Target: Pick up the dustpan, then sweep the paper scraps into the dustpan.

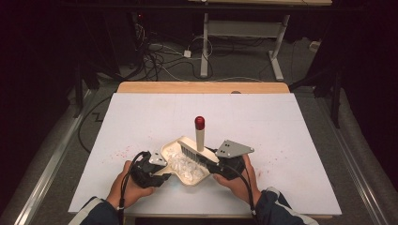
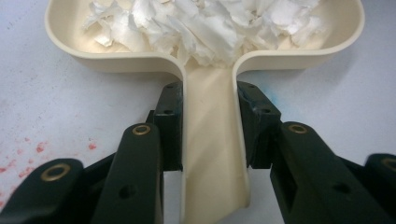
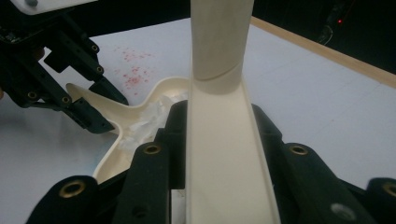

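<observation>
- My left tool is clamped on the handle of the cream dustpan; in the left gripper view both black pads press the handle's two sides just below the point where it widens into the pan.
- My right tool is clamped on the cream brush; in the right gripper view the flat channel of its handle runs up between the jaws and passes into a round shaft.
- In the high view the left tool sits at the near left end of the dustpan, and the right tool sits at the pan's right.
- The brush lies with its grey bristles over the pan; its shaft stands up and ends in a red cap.
- A heap of white paper scraps lies inside the pan, piled toward the handle's mouth.
- The dustpan rests on the white tabletop, near its front edge and about midway across.
- Red specks are scattered on the tabletop left of the pan; the left gripper view shows a few beside the left jaw.
- Beyond the tabletop: floor with cables and the legs of a white desk.
</observation>
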The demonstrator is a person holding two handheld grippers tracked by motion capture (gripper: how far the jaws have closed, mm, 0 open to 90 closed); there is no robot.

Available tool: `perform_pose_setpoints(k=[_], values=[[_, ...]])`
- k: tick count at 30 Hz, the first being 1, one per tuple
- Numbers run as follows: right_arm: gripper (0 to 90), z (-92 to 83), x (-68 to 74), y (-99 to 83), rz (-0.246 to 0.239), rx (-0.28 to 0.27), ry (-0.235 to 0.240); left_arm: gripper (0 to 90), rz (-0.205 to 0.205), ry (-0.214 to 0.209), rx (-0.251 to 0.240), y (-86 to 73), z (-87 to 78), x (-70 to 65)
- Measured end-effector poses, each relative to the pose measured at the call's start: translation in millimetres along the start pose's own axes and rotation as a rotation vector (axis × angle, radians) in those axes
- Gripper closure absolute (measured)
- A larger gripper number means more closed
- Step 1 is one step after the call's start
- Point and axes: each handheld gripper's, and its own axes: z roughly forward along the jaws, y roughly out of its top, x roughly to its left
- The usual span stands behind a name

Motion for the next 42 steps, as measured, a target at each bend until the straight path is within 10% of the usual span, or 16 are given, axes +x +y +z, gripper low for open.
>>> perform_pose_setpoints(k=[15, 42], values=[[67.8, 11.1, -21.4, -9.8, -0.009, 0.051, -0.085, 63.5, -0.007, -0.007, 0.001, 1.2, 2.1, 2.4], [67.7, 16.5, -17.3, -9.6, -0.009, 0.072, -0.029, 63.5, -0.01, -0.005, 0.011, 2.1, 7.3, 3.5]])
